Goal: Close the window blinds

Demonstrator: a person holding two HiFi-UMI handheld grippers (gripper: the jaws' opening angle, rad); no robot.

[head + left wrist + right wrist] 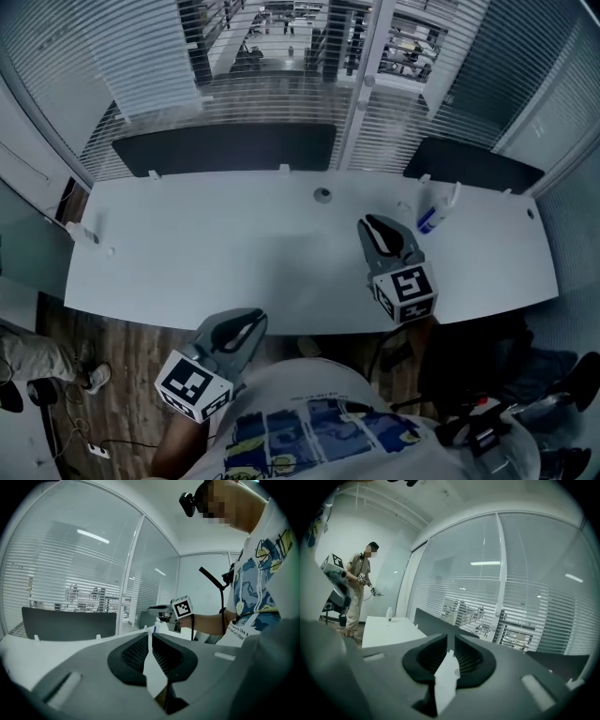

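The window blinds (272, 105) hang behind the white desk (206, 258), their slats tilted so that the office beyond shows through. In the right gripper view the blinds (534, 606) fill the glass ahead. My right gripper (374, 223) is held over the desk's right part, pointing toward the window, jaws together with nothing between them (451, 639). My left gripper (249, 325) hangs lower, in front of the desk's near edge, jaws also together and empty (150, 635). Neither gripper touches the blinds. The left gripper view shows the right gripper (164, 614) from the side.
Two dark screen panels (225, 148) (473, 164) stand along the desk's far edge. A small spray bottle (434, 217) stands at the desk's right. A white window post (367, 66) splits the blinds. Another person (358, 585) stands far left in the right gripper view.
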